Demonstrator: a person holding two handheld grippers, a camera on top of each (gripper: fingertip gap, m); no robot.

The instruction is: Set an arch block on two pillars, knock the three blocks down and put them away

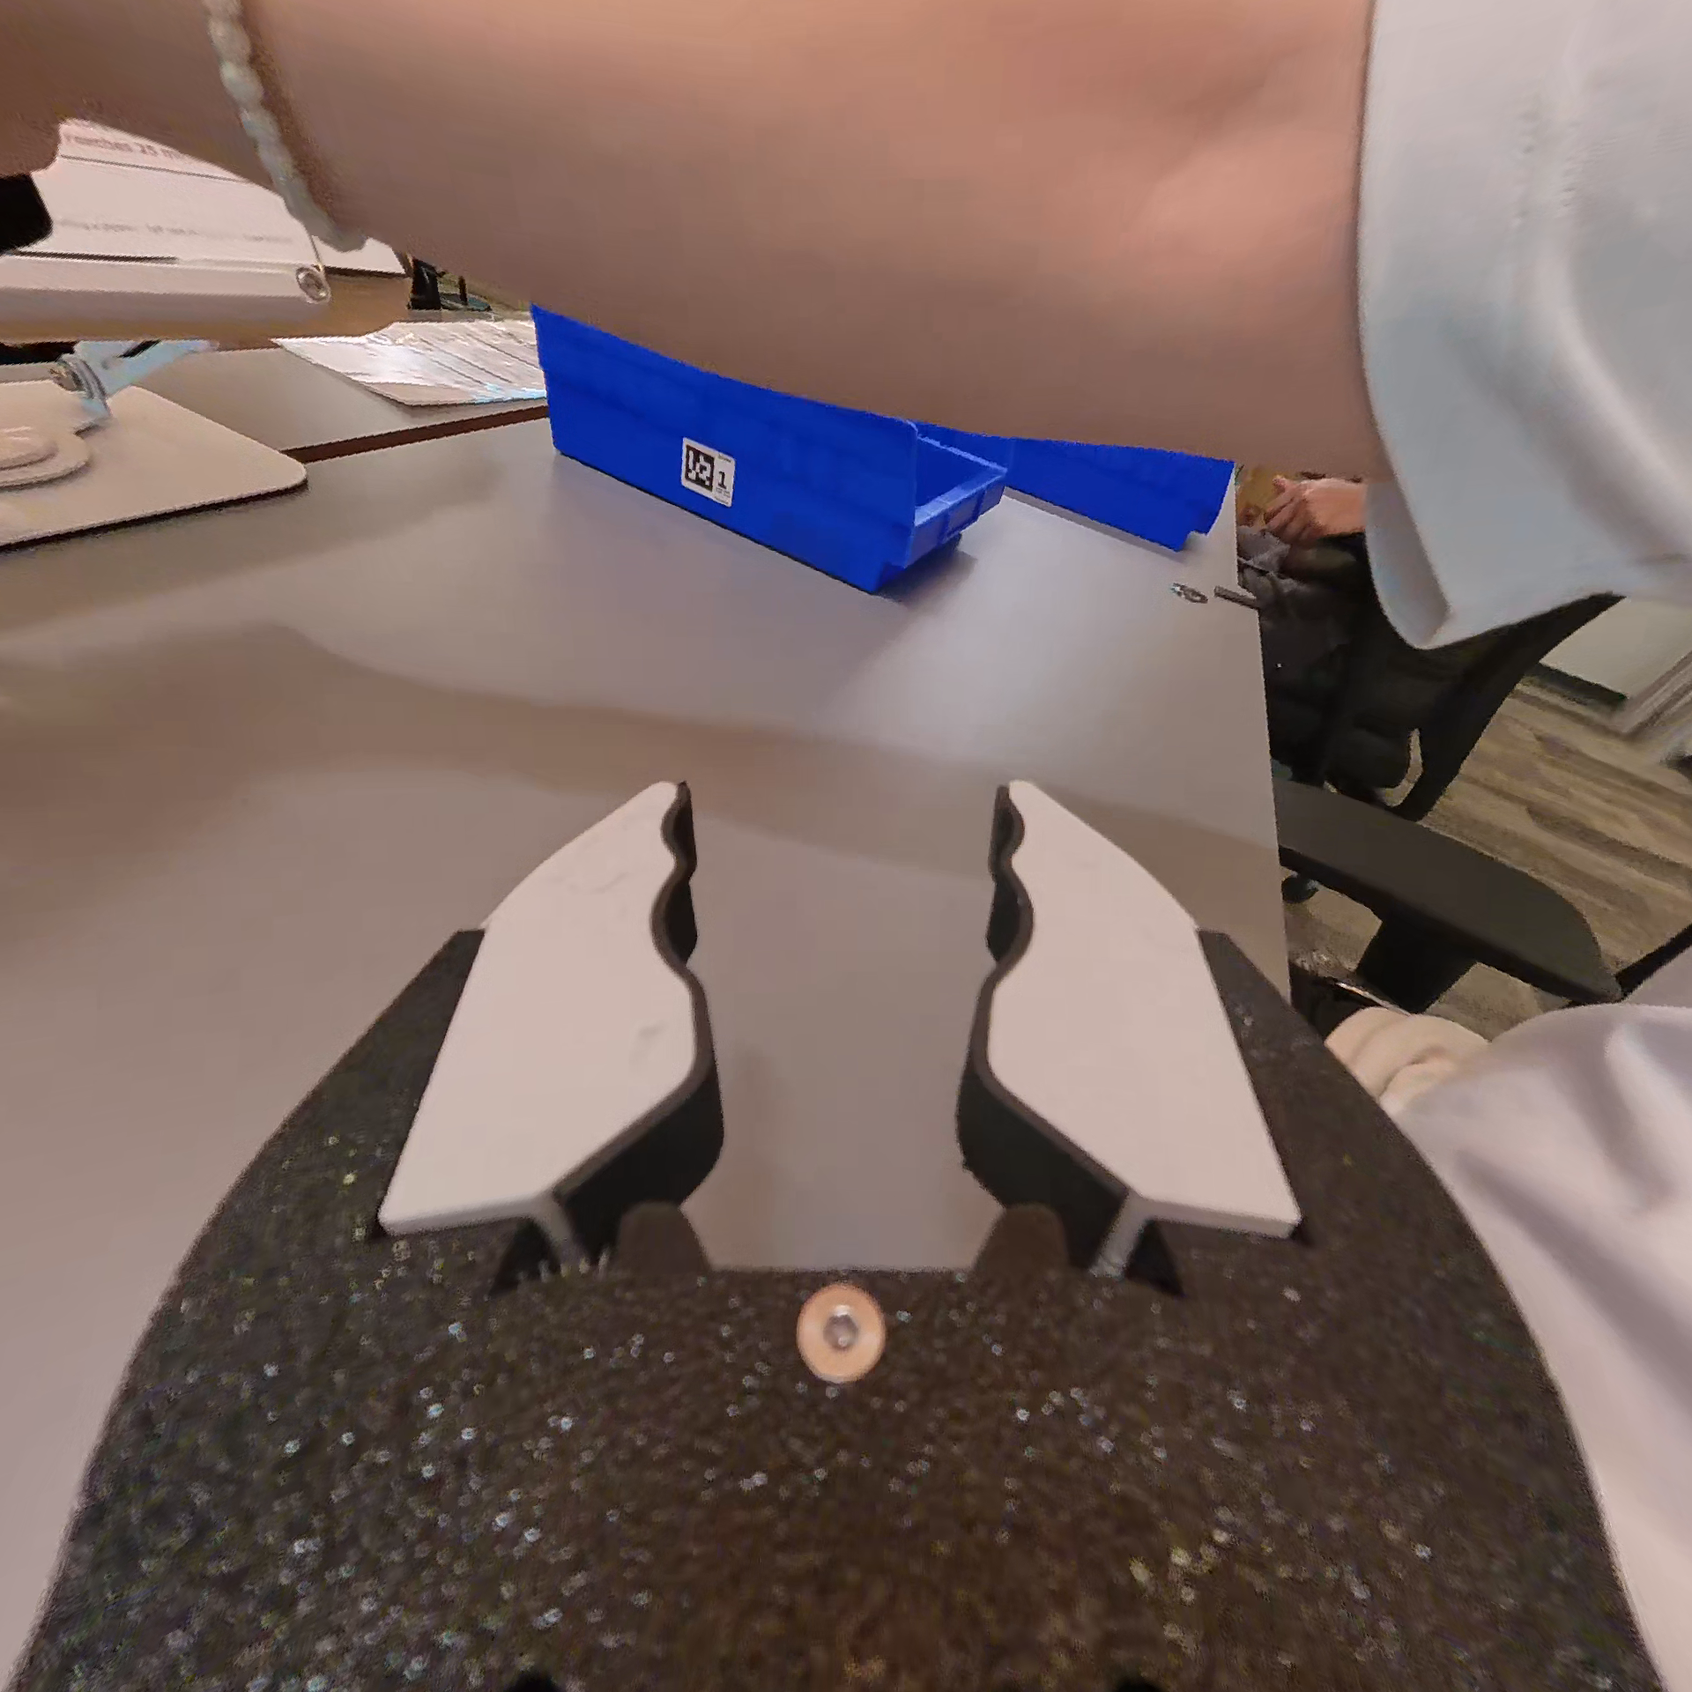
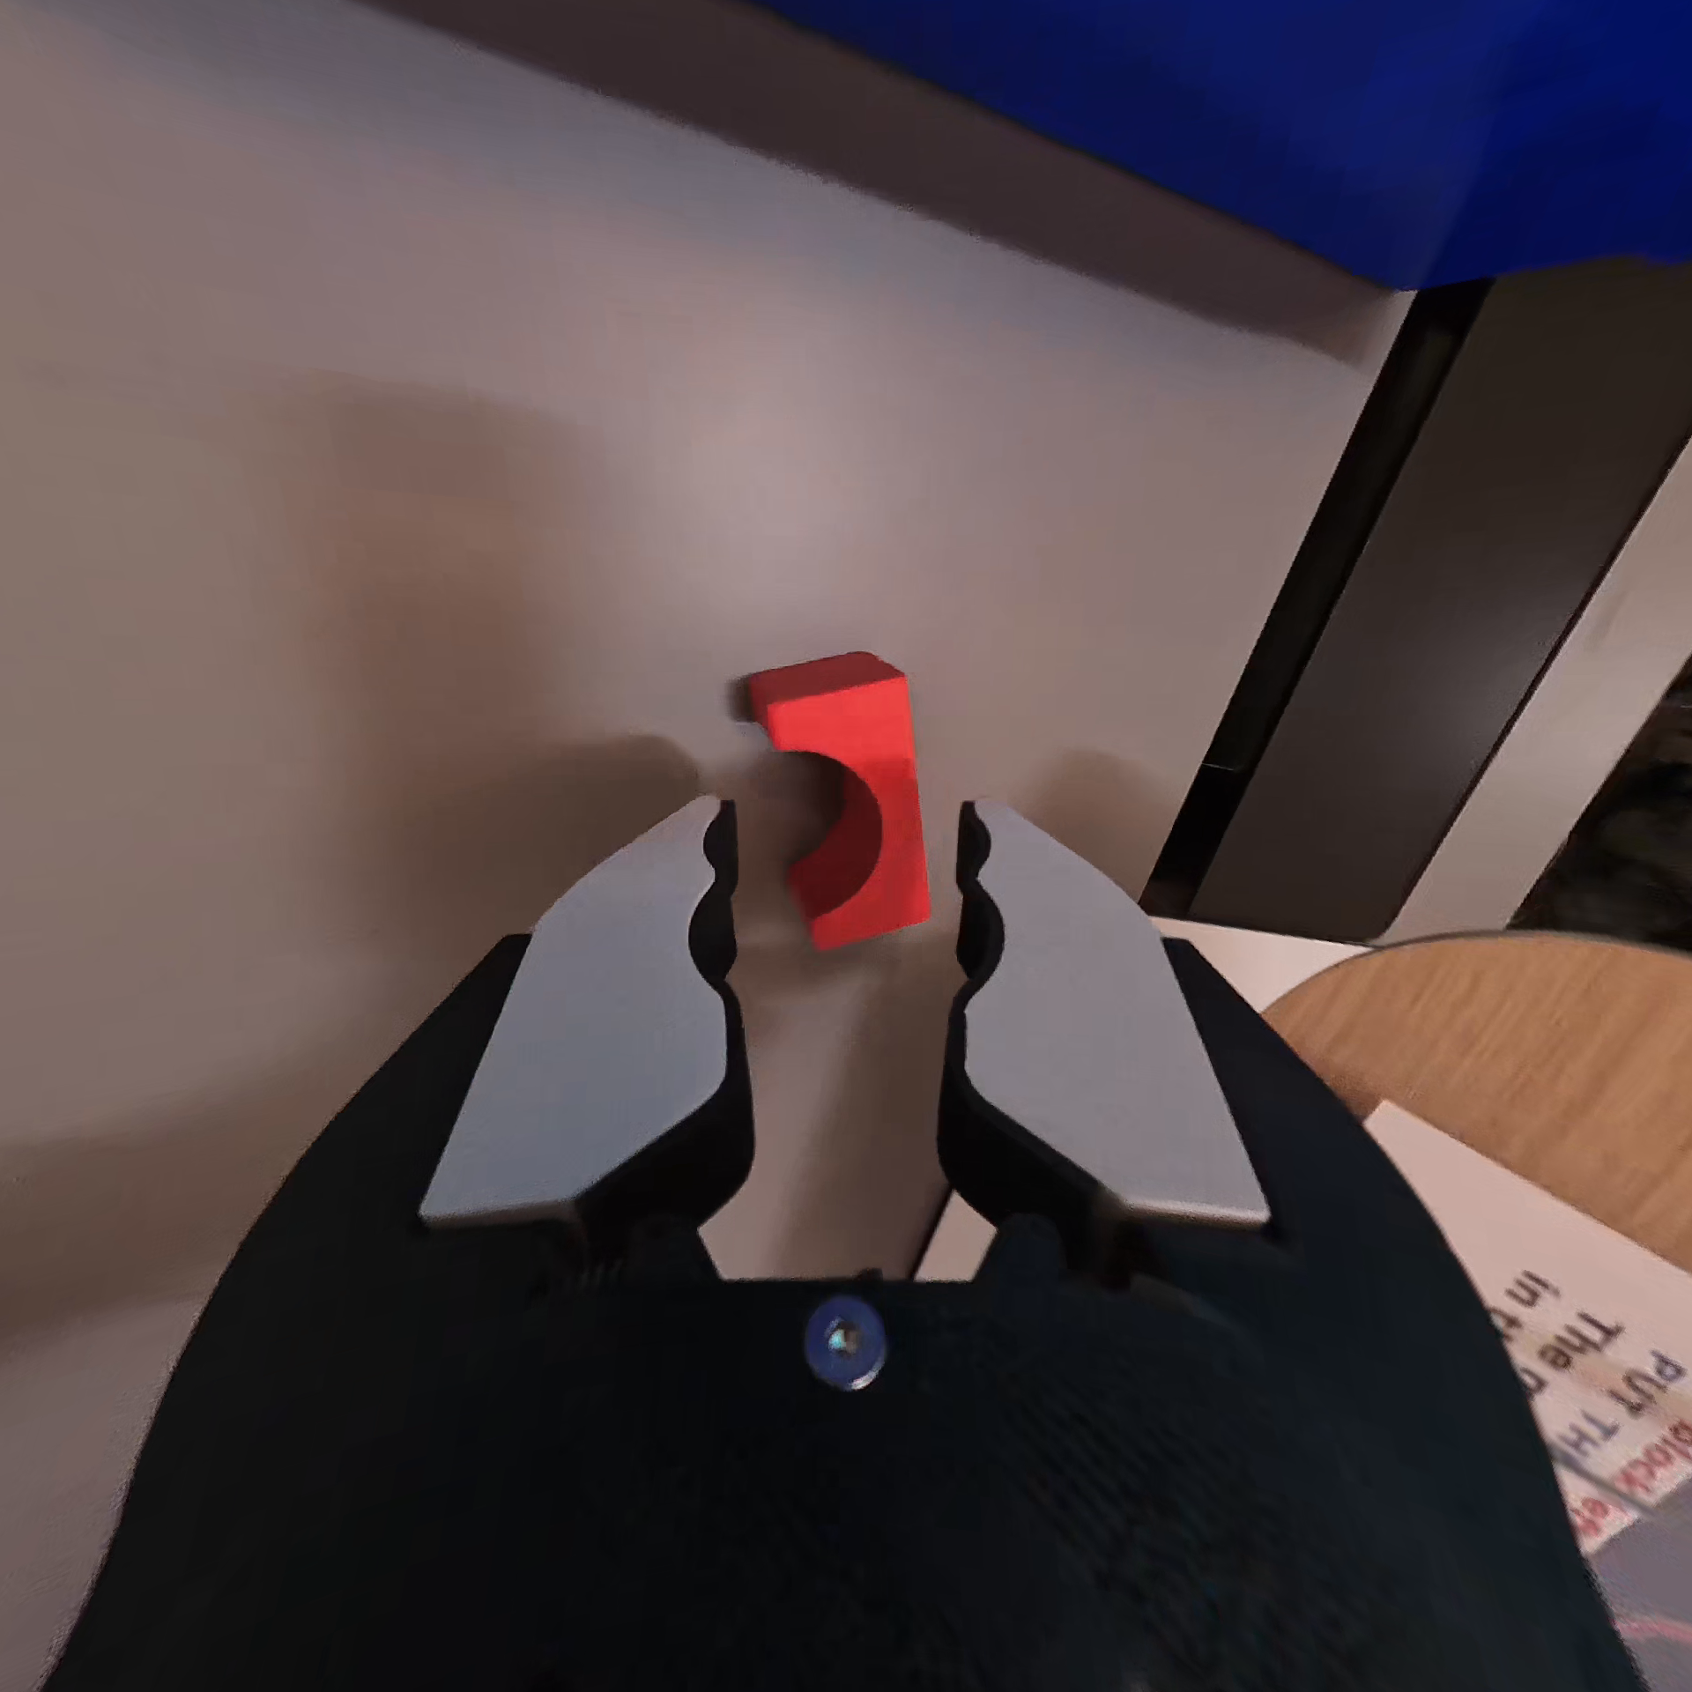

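A printed tag (image 1: 708, 472) on the blue bin (image 1: 806, 476); a lettered sheet (image 2: 1593, 1373).

Office: desk (image 1: 549, 641), swivel chair (image 1: 1428, 879)

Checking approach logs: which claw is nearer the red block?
Right. The right claw is open with the red block just beyond its fingertips, untouched. The left claw is open over bare table; no block in its view.

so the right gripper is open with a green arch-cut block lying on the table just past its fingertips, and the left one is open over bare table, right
Not quite: the block is red, not green, as the right wrist view shows. The rest holds: the right gripper is open with the block lying on the table just past its fingertips, and the left gripper is open over bare table.
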